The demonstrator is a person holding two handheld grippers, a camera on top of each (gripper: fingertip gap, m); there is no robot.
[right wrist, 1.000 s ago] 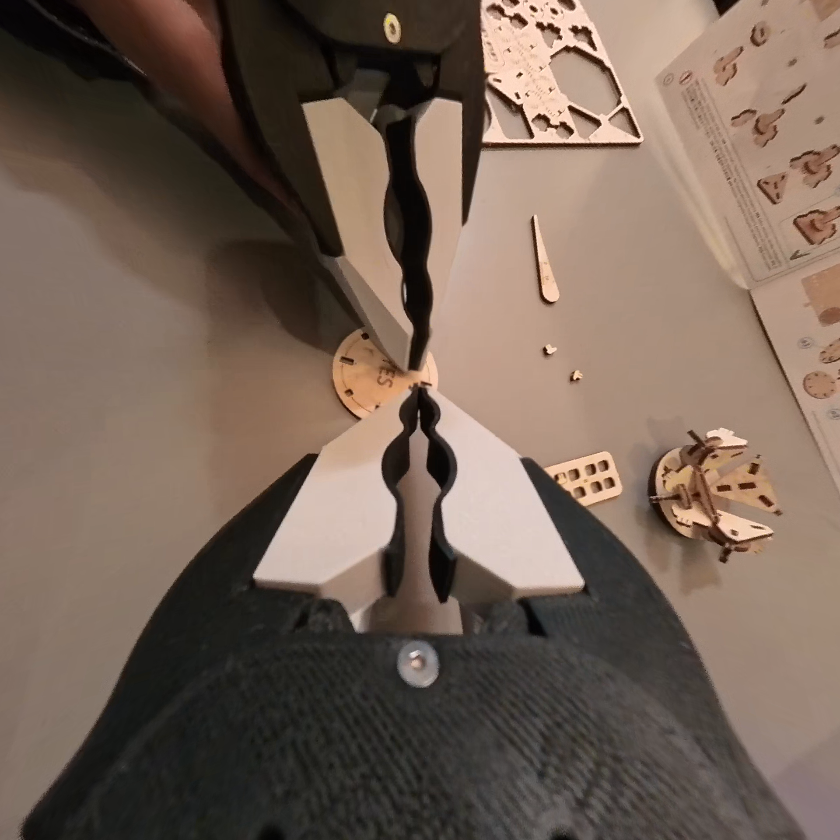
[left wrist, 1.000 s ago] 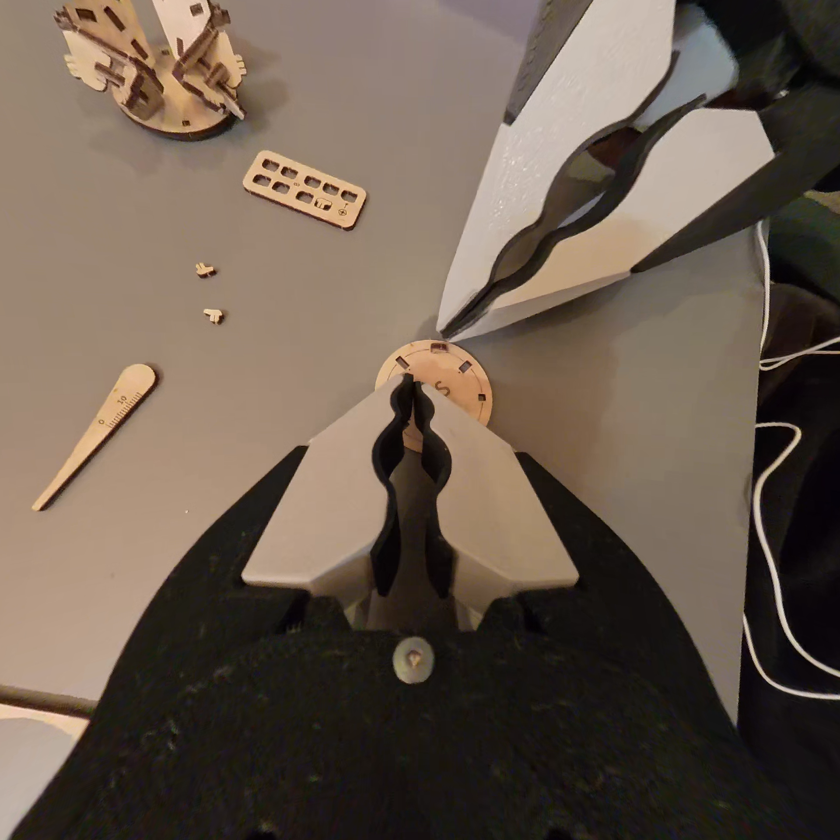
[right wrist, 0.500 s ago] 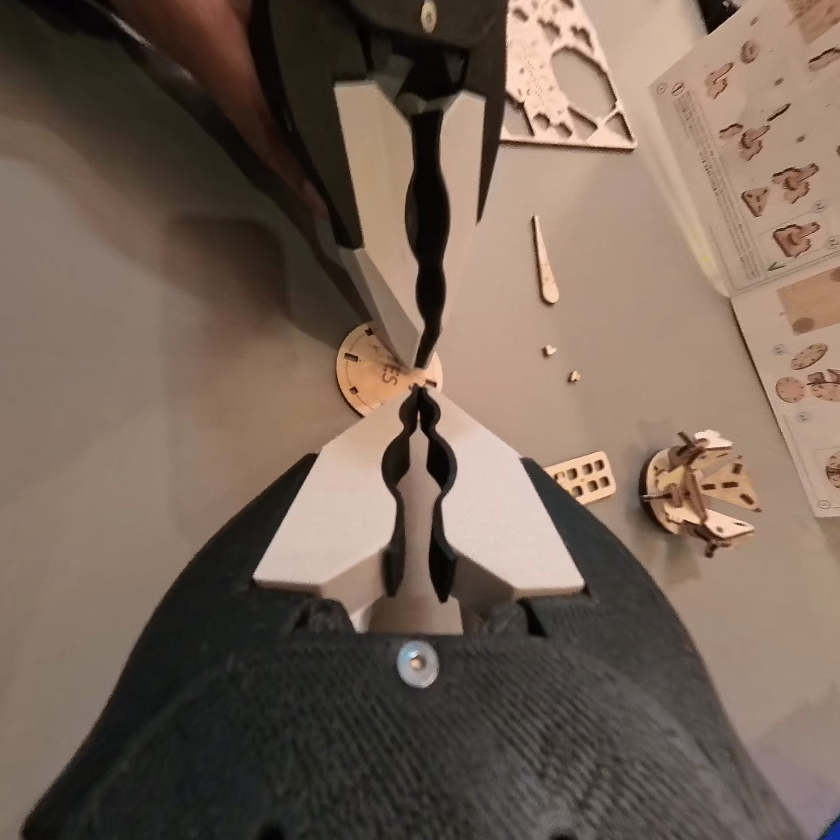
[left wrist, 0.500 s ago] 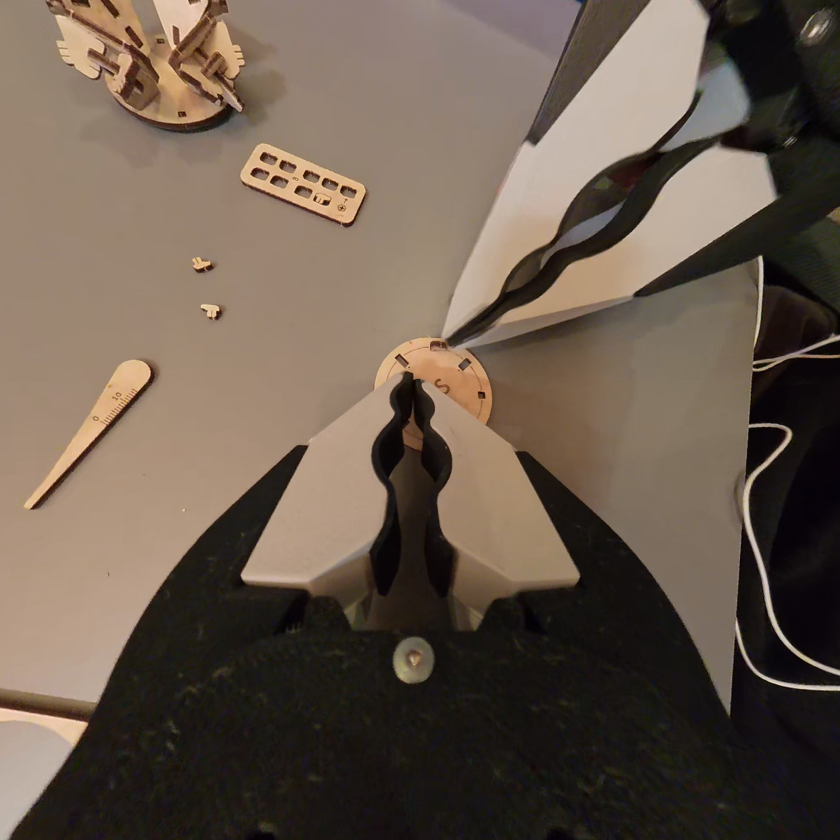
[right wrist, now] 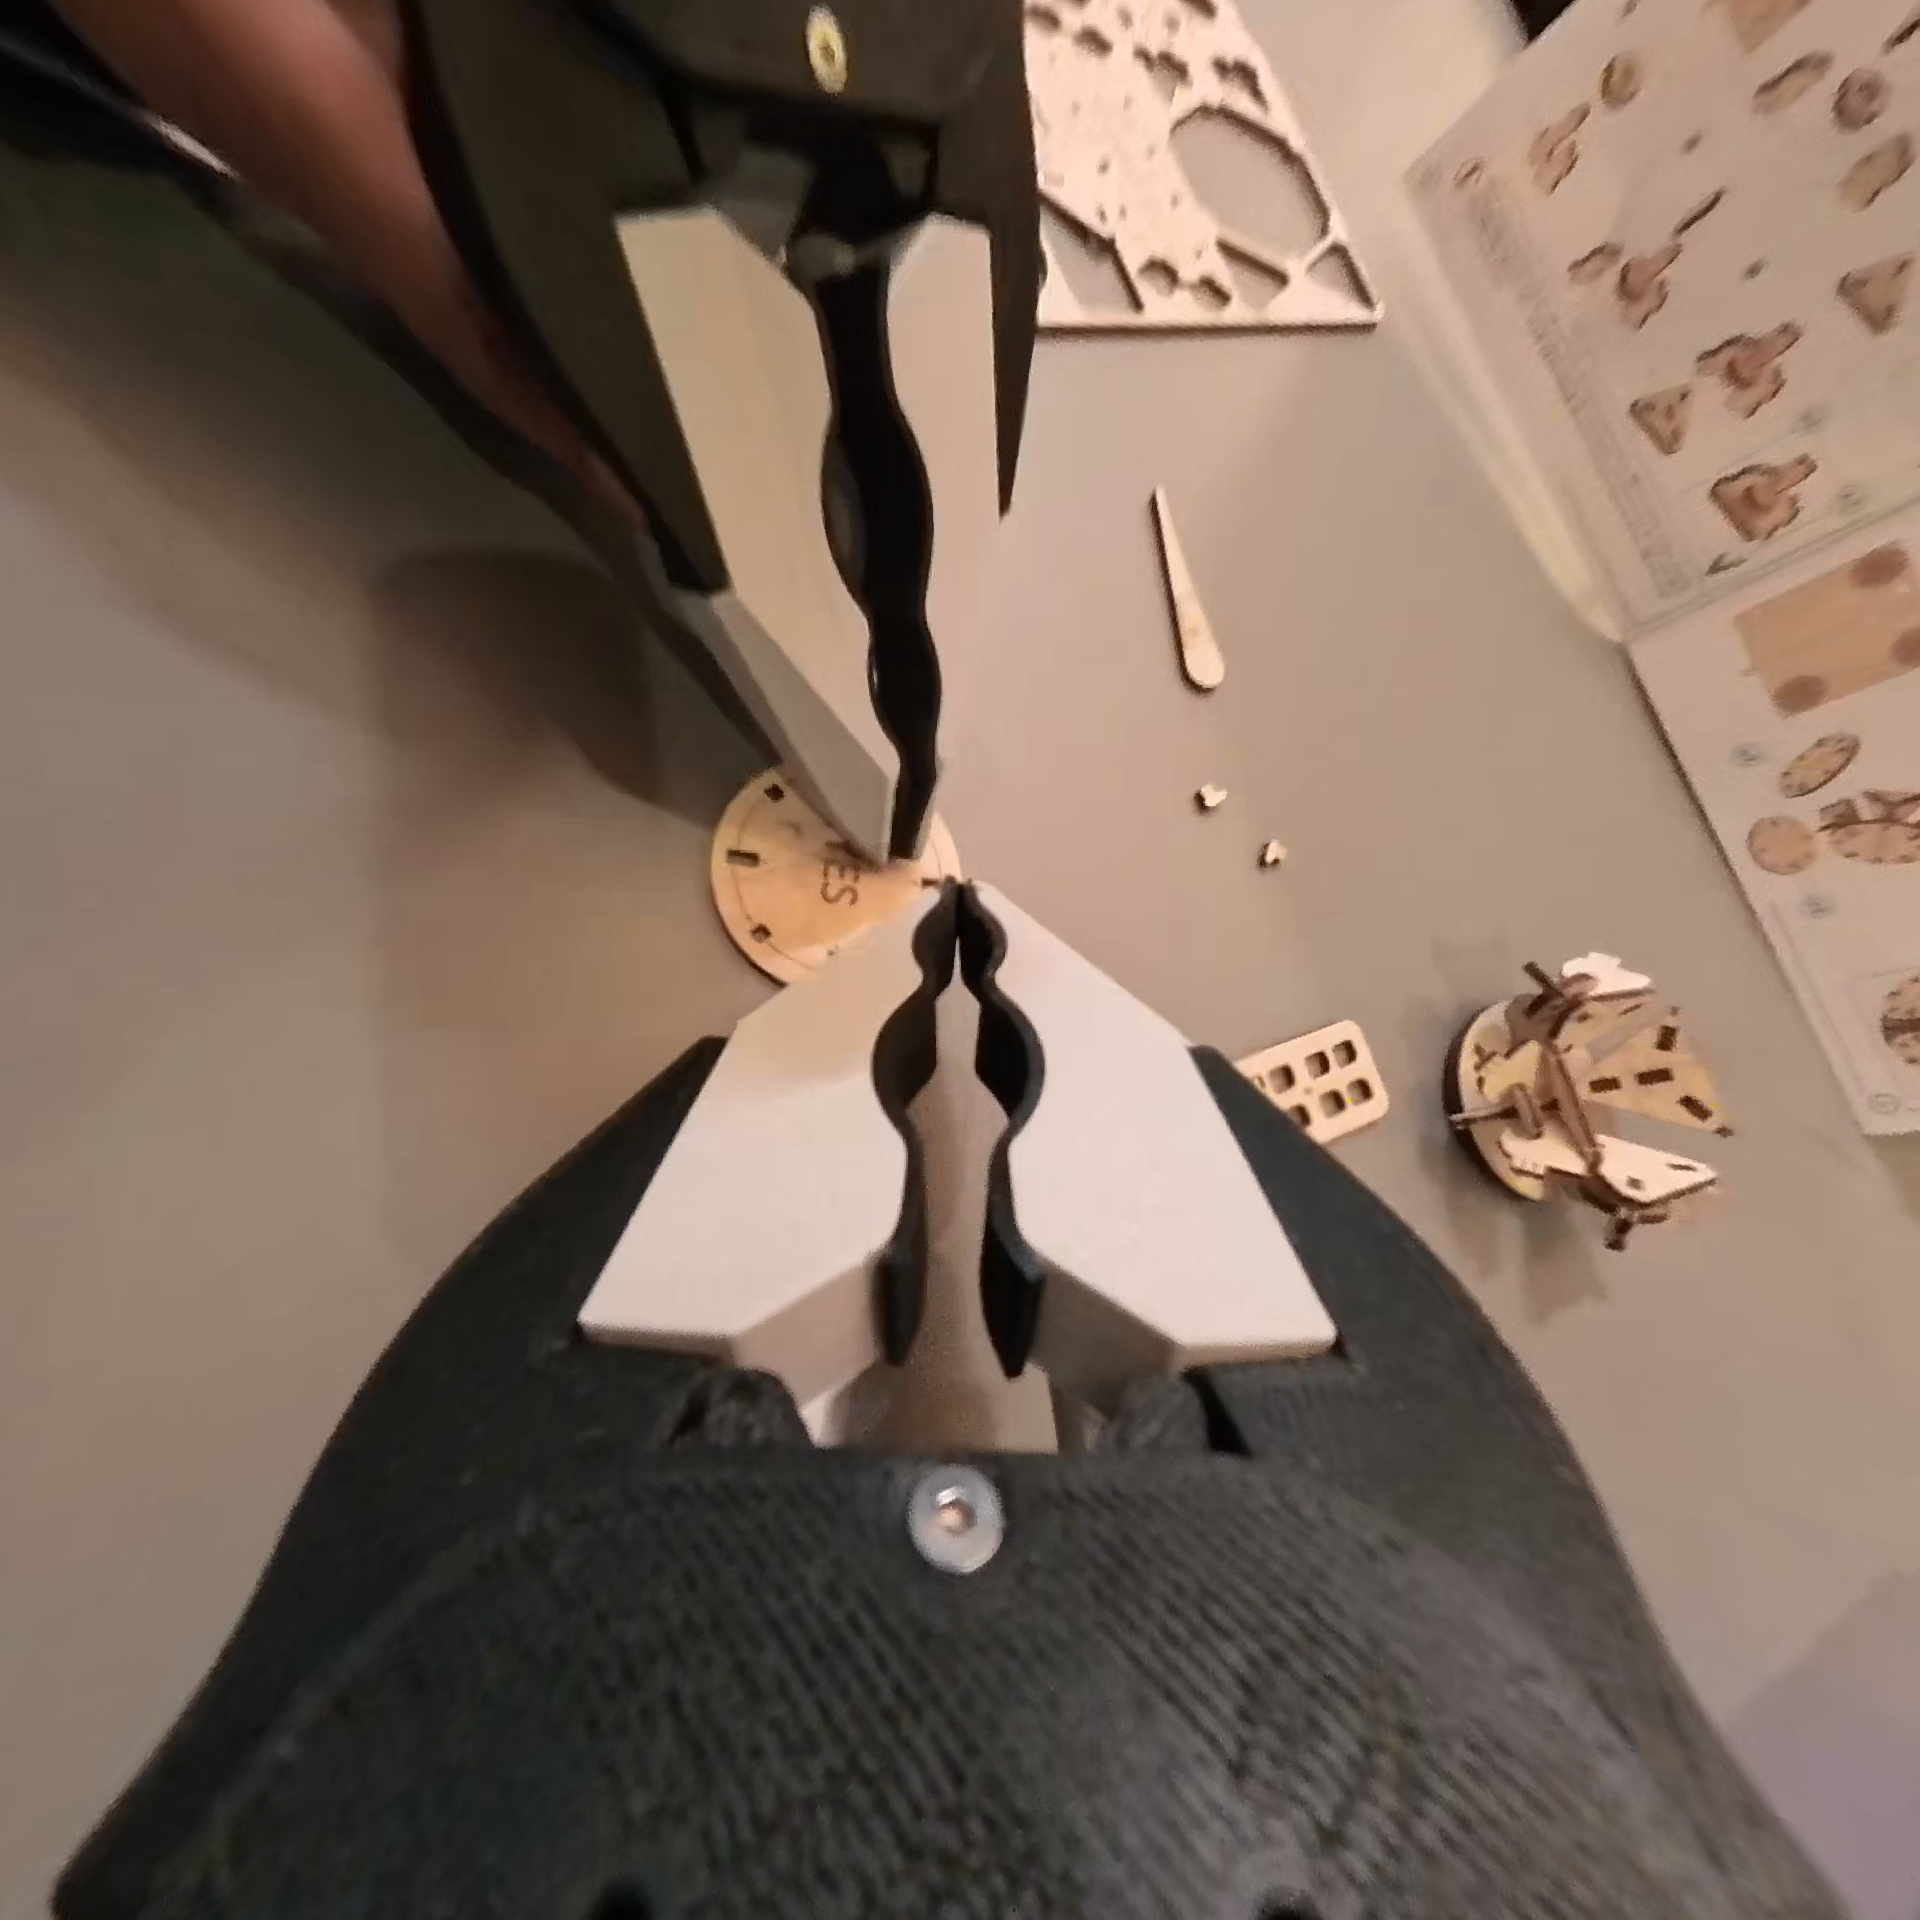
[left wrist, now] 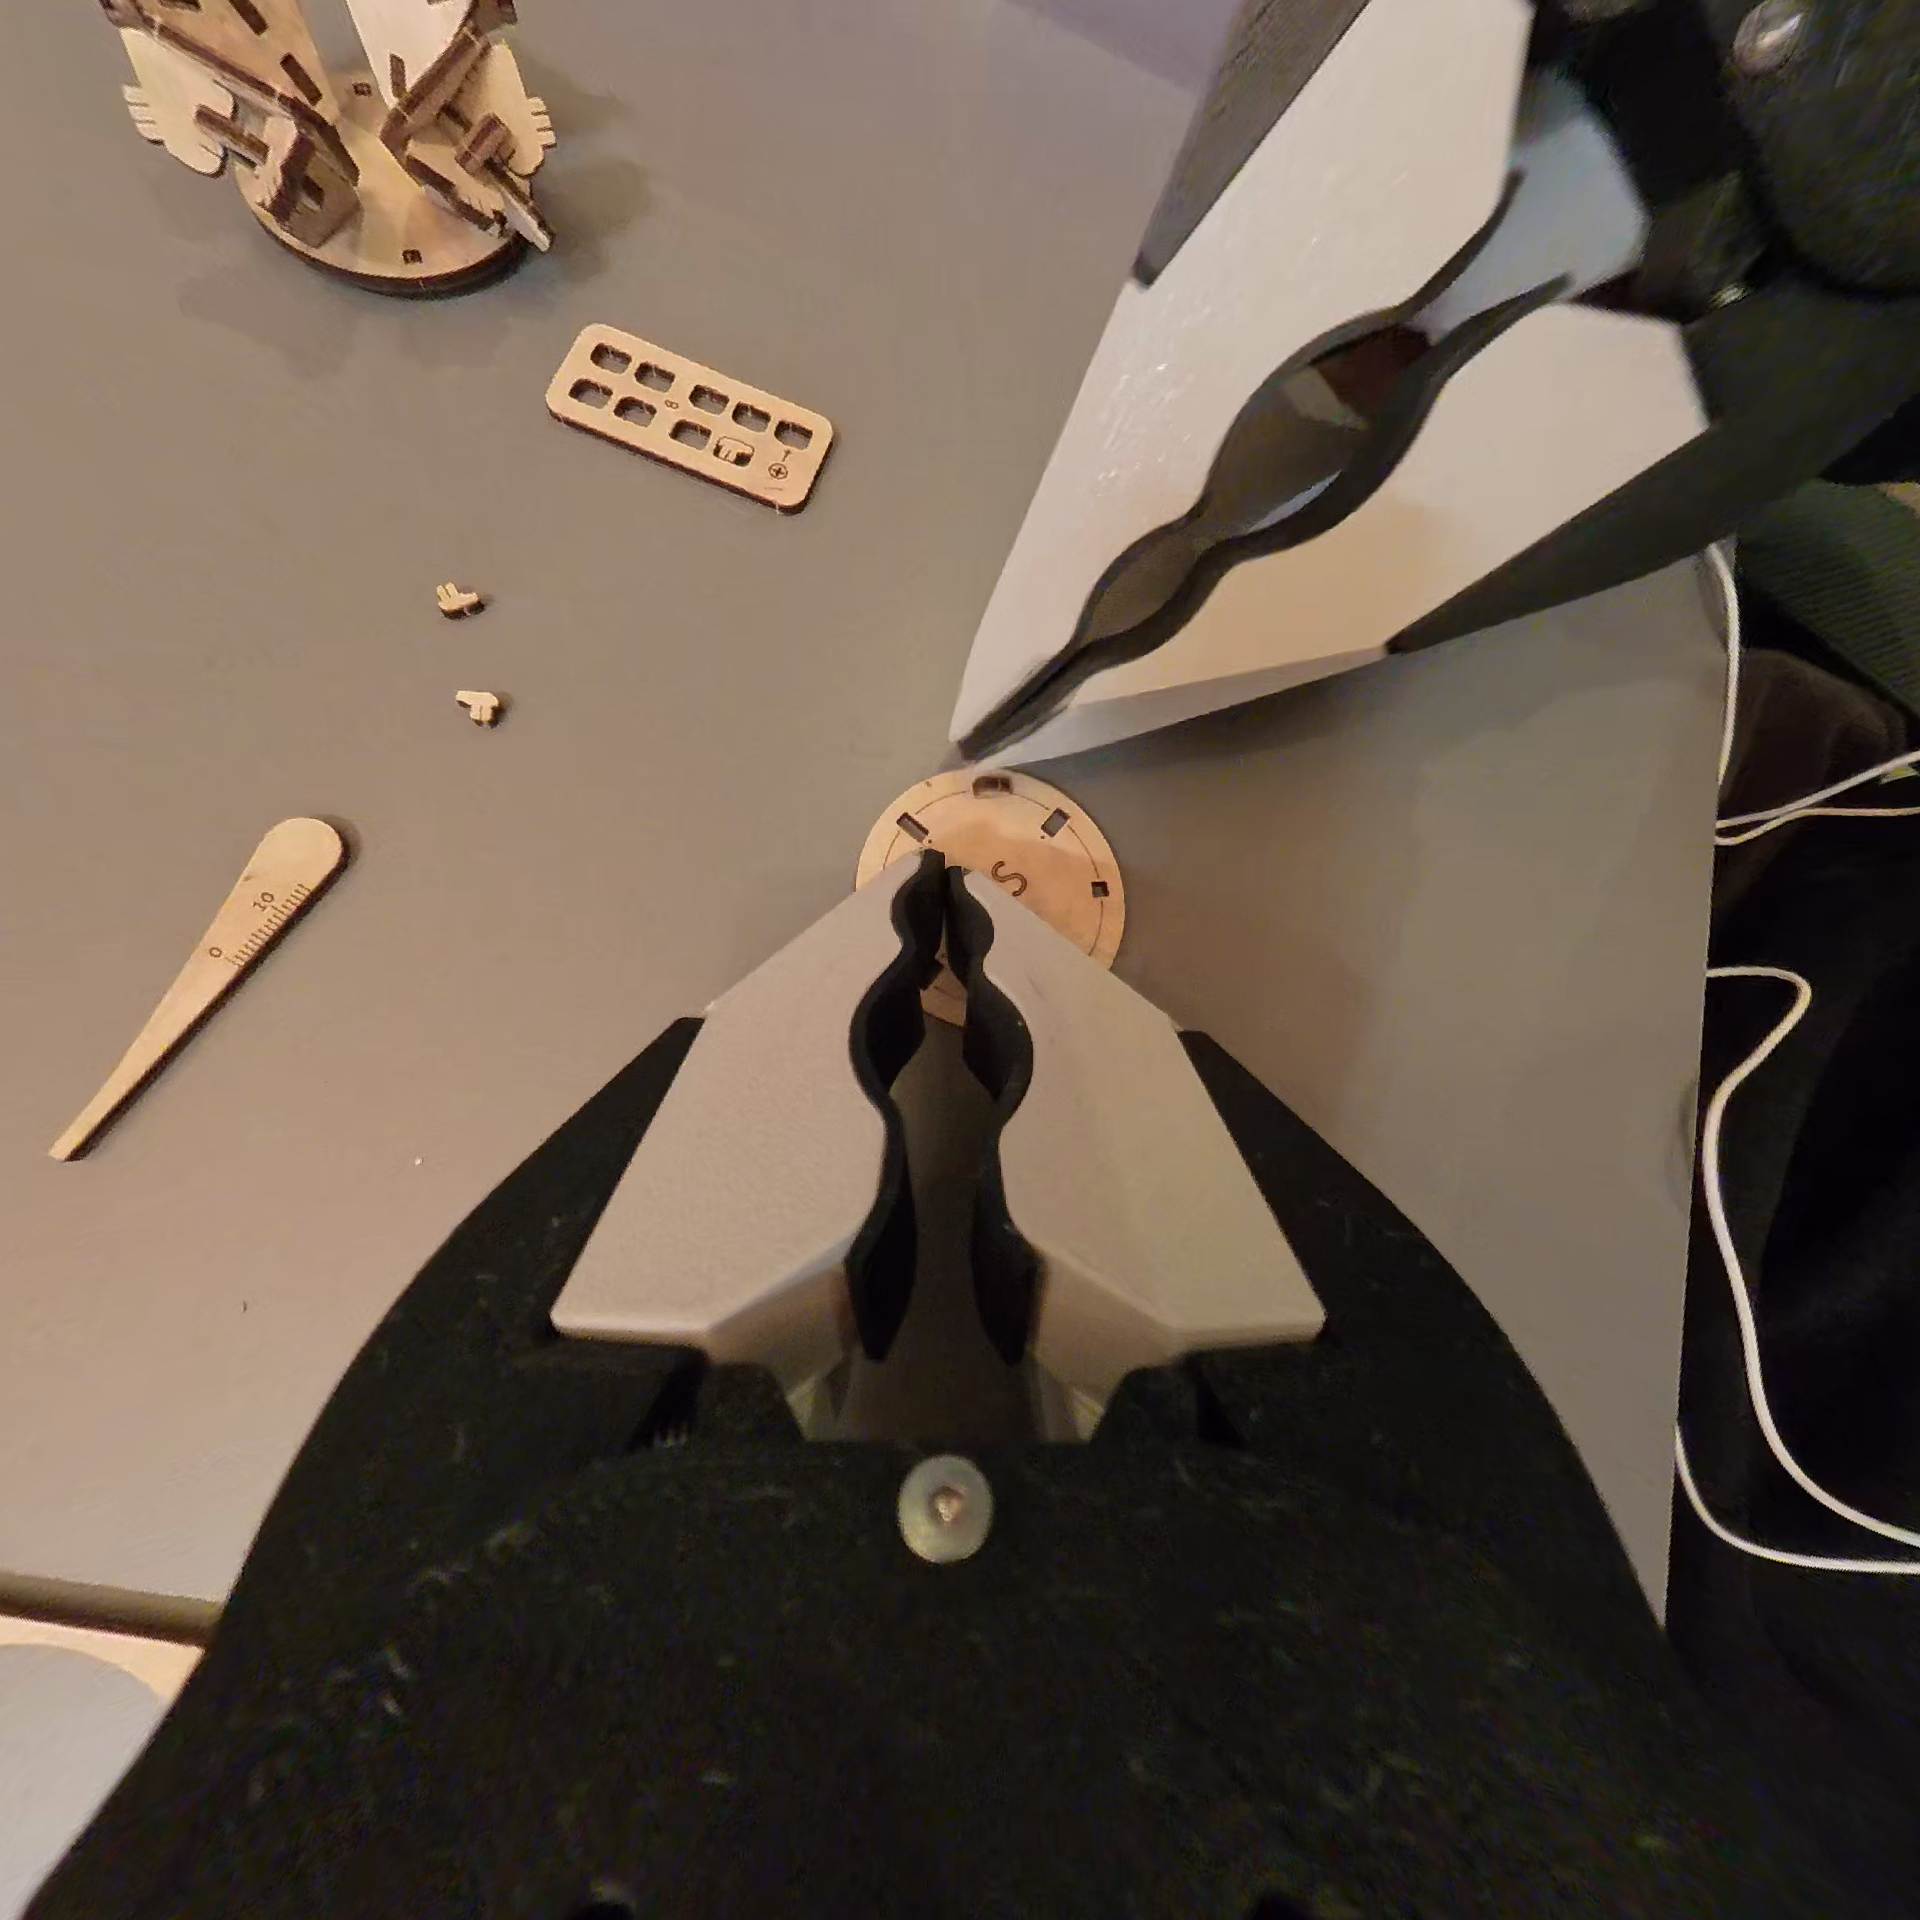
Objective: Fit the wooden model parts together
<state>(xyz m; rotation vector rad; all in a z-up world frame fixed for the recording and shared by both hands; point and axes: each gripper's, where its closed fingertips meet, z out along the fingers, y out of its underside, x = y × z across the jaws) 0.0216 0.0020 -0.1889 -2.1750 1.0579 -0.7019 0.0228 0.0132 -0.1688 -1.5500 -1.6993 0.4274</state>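
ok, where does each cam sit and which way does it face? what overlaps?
Left wrist view: on the left gripper, looking down along its shut jaws at the round wooden disc on the grey table; right gripper enters top right.
Right wrist view: on the right gripper, facing the opposite way; left gripper comes from above.
Shared: disc, both grippers, slotted wooden strip.

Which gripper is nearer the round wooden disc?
Left. The left gripper, jaws shut, has its tips down on the disc; the right gripper, also shut, sits just off its rim.

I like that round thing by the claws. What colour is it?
The round disc is pale tan wood, clearest in the left wrist view.
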